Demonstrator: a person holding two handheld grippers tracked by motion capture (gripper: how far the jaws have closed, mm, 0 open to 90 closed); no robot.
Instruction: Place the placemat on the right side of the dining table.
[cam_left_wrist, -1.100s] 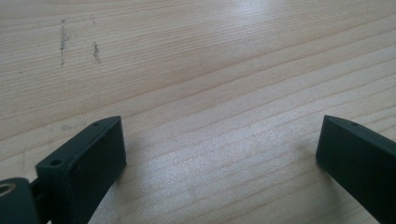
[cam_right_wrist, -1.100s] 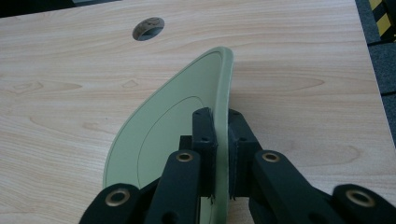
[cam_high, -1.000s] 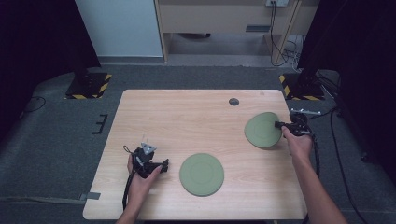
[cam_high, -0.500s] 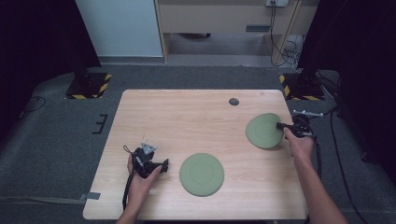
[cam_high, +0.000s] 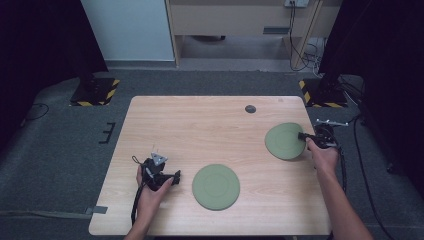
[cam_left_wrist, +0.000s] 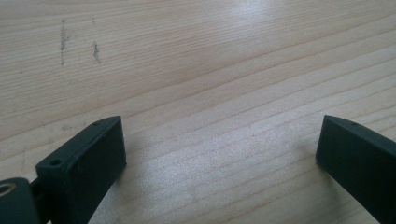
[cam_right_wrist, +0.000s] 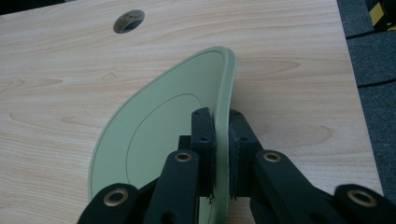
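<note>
Right gripper (cam_right_wrist: 219, 154) clamps the plate (cam_right_wrist: 159, 135) rim, tilting it to lift; left gripper (cam_high: 170, 176) rests open

In the right gripper view, the green plate (cam_right_wrist: 159, 140) runs off the bottom edge, its near rim hidden between the right gripper (cam_right_wrist: 220, 116) arms. Beyond the plate, the table hole (cam_right_wrist: 128, 20) shows too dimly to see what is inside.

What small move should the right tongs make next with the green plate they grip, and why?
Probably carry the tilted plate toward the second plate near the table's middle. The right tongs are shut on its rim, one edge is raised off the wood, and the left tongs rest open, holding nothing.
</note>
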